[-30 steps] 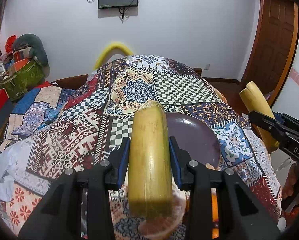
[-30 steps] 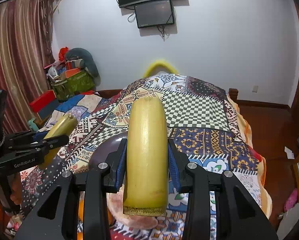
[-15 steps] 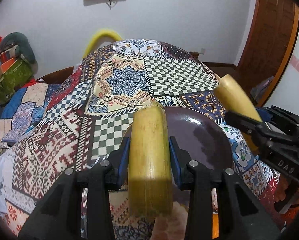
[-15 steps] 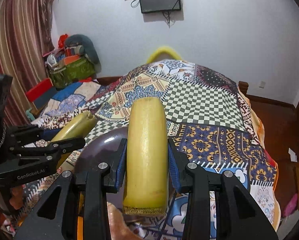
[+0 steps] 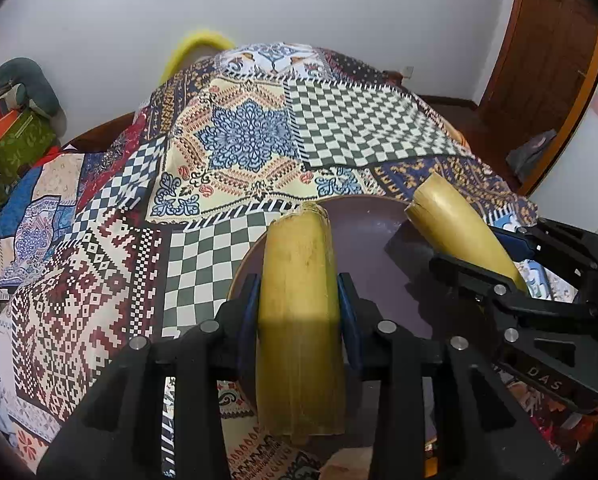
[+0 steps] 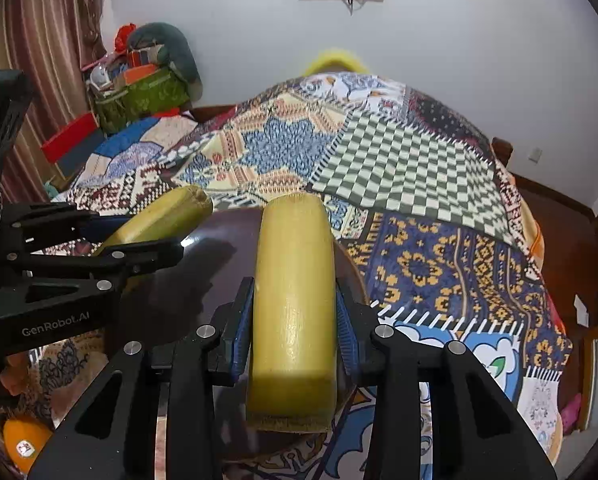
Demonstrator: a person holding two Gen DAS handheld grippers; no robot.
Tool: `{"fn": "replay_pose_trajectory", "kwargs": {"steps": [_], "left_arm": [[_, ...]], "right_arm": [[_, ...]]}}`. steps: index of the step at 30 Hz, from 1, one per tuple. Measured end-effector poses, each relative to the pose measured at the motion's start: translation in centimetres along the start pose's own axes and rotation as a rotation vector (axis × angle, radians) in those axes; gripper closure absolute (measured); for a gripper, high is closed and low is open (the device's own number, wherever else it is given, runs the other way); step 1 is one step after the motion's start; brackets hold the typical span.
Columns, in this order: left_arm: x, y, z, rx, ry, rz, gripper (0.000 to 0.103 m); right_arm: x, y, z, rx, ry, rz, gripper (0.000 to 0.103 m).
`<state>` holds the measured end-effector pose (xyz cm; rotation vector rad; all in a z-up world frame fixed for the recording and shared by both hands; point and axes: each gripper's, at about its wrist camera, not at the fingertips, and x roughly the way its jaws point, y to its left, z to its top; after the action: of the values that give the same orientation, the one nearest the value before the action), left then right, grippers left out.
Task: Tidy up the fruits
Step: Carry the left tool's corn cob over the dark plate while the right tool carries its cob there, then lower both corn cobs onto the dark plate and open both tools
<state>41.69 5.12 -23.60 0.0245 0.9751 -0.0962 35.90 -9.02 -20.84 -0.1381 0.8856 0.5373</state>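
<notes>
My left gripper (image 5: 299,304) is shut on a yellow banana piece (image 5: 299,320) and holds it over the left part of a dark purple plate (image 5: 383,264). My right gripper (image 6: 295,312) is shut on a second yellow banana piece (image 6: 293,300) over the right side of the same plate (image 6: 203,276). In the left wrist view the right gripper (image 5: 495,264) and its banana piece (image 5: 455,224) come in from the right. In the right wrist view the left gripper (image 6: 111,240) and its banana piece (image 6: 159,216) come in from the left.
The plate lies on a patchwork quilt (image 5: 247,148) over a bed. An orange fruit (image 6: 25,442) sits at the lower left in the right wrist view. A pile of bags (image 6: 147,88) stands by the wall, a wooden door (image 5: 547,64) at the right.
Both grippers have come down and forward towards the plate, each with its banana piece. The two grippers are closer together than before.
</notes>
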Motion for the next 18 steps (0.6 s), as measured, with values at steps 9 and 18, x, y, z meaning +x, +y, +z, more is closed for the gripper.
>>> {"fn": "replay_pose_trajectory", "kwargs": {"steps": [9, 18], "left_arm": [[1.5, -0.1, -0.1, 0.011, 0.042, 0.007, 0.065], [0.5, -0.5, 0.3, 0.037, 0.002, 0.013, 0.065]], "right_arm": [[1.5, -0.1, -0.2, -0.009, 0.056, 0.01, 0.069], [1.4, 0.2, -0.3, -0.017, 0.061, -0.001, 0.068]]}}
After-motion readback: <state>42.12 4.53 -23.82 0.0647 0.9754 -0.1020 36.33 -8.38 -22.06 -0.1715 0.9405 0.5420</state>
